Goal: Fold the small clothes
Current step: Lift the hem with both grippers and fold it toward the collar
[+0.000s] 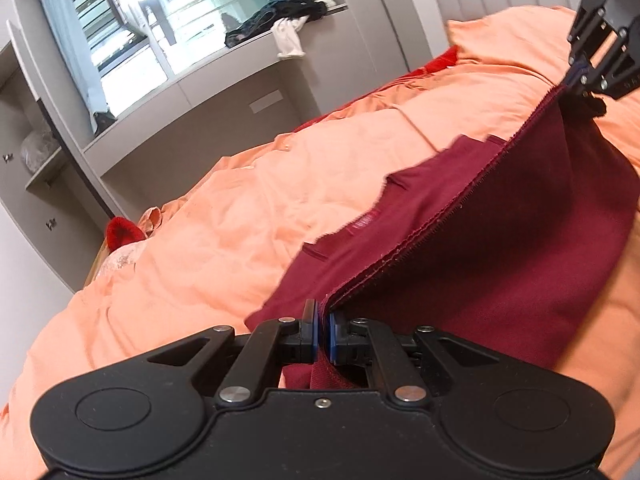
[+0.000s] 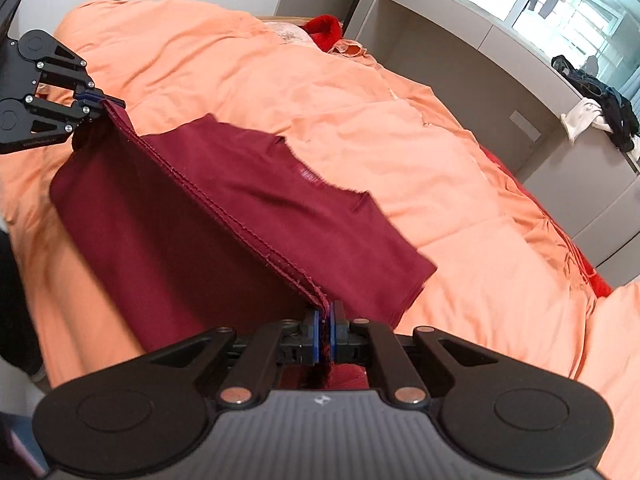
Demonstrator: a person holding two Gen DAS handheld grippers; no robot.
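Observation:
A dark red garment (image 1: pixel 500 248) lies on an orange bed cover (image 1: pixel 224 240). My left gripper (image 1: pixel 323 318) is shut on one end of its hemmed edge. My right gripper (image 2: pixel 328 320) is shut on the other end. The hem is stretched taut between them and lifted above the bed, and the cloth hangs down on both sides. The rest of the garment (image 2: pixel 280 200) lies flat on the bed cover (image 2: pixel 400 140), with a label near its neckline. The right gripper shows in the left wrist view (image 1: pixel 576 80). The left gripper shows in the right wrist view (image 2: pixel 96 102).
A grey counter (image 1: pixel 192 92) under a window runs beside the bed, with dark and white clothes (image 1: pixel 288 28) piled on it. A bright red item (image 1: pixel 120 232) lies at the bed's far edge. Grey cabinets (image 1: pixel 36 184) stand beyond.

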